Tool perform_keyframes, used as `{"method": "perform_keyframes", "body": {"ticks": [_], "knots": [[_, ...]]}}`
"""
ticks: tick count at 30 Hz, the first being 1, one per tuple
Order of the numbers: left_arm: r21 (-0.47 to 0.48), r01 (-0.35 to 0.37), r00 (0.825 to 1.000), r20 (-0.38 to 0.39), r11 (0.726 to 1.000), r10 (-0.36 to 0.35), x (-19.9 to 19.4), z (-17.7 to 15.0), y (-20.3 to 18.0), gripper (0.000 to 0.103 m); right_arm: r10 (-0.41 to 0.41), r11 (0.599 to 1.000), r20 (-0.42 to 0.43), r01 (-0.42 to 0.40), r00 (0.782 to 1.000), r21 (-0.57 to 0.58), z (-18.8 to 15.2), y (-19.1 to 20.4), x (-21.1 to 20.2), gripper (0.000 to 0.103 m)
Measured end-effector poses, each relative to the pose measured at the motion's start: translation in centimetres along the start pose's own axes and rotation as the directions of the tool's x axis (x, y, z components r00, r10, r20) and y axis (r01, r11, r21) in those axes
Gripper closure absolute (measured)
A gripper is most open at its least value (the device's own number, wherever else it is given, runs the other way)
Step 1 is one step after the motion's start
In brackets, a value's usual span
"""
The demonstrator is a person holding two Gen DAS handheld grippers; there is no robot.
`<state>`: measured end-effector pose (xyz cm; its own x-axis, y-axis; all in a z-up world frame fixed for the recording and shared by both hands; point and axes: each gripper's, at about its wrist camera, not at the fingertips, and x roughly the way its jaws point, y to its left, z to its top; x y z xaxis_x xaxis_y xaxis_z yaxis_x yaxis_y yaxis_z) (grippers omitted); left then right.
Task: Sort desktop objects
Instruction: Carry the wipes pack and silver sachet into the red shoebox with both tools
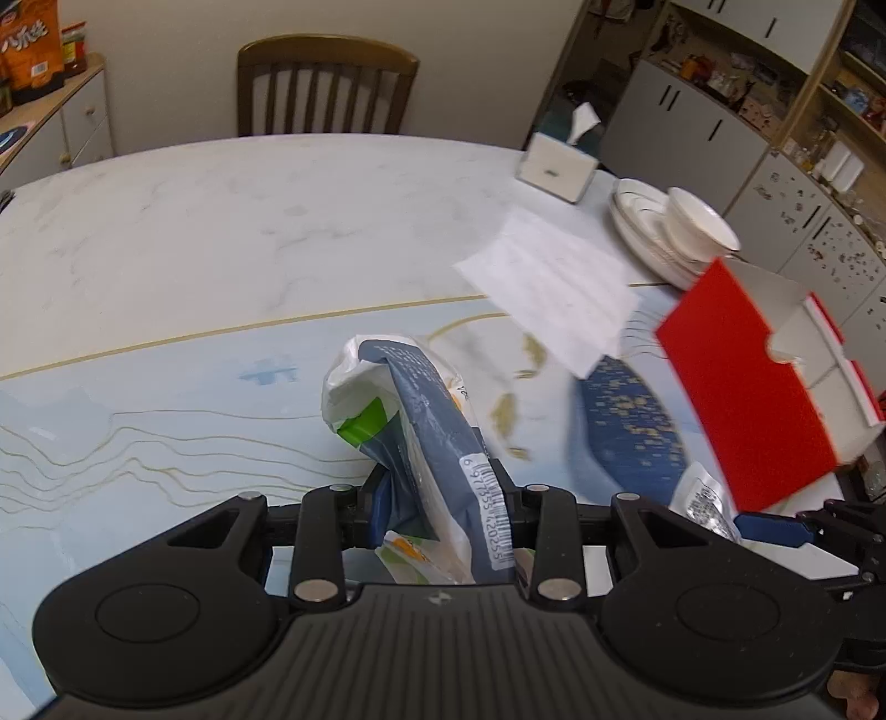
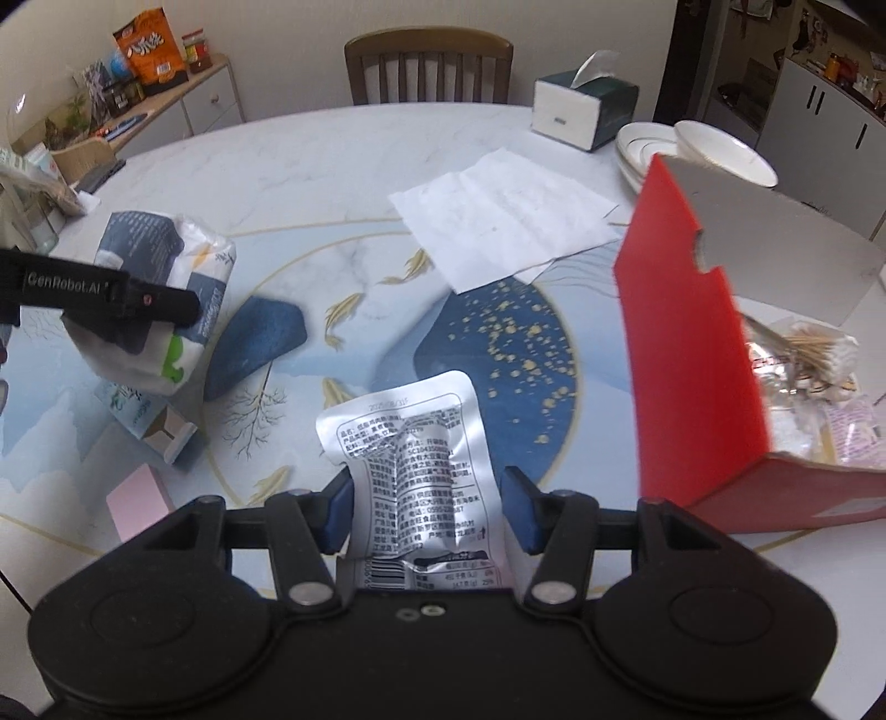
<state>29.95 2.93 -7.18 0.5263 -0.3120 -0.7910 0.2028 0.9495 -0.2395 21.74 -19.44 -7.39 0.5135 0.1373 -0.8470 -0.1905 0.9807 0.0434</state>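
Left gripper (image 1: 437, 498) has its fingers clamped on a blue-and-white tissue pack (image 1: 421, 421), bottom centre of the left wrist view, held clear of the marble table (image 1: 221, 221). Right gripper (image 2: 426, 509) is squeezing a silver foil snack pouch (image 2: 412, 443) at bottom centre, with the red box (image 2: 686, 343) standing open on the right.

Black claw (image 2: 426, 512) (blue pads (image 2: 339, 512), silver screws (image 2: 309, 594))

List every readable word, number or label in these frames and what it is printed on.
"GenRobot.AI": side of the black left gripper.
"6 97355 420255", roughly: barcode on the blue-and-white soft tissue pack.
Silver foil pouch: dense small print, unreadable.
Orange snack bag: large characters, blurred.
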Motion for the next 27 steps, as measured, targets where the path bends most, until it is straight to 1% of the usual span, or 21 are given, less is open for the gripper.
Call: {"method": "perform_keyframes", "body": {"ticks": [9, 14, 20, 27], "knots": [[0.045, 0.070, 0.997, 0.014, 0.996, -0.071, -1.6, -0.4, -6.0, 0.070, 0.023, 0.999, 0.033, -0.024, 0.999, 0.029, -0.1, -3.4, -3.3, 0.050], [0.056, 0.104, 0.994, 0.020, 0.993, -0.106, -2.1, -0.5, -9.0, 0.070, 0.036, 0.998, 0.083, -0.040, 0.996, 0.049, 0.1, -6.0, -5.6, 0.050], [0.071, 0.136, 0.990, 0.022, 0.988, -0.138, -1.9, -0.2, -12.7, 0.070, 0.056, 0.996, 0.123, -0.064, 0.991, 0.063, 0.8, -9.5, -7.7, 0.050], [0.116, 0.167, 0.985, 0.028, 0.979, -0.172, -1.4, 0.5, -17.0, 0.070, 0.029, 0.995, 0.156, -0.043, 0.987, 0.087, 1.3, -14.1, -8.7, 0.050]]}}
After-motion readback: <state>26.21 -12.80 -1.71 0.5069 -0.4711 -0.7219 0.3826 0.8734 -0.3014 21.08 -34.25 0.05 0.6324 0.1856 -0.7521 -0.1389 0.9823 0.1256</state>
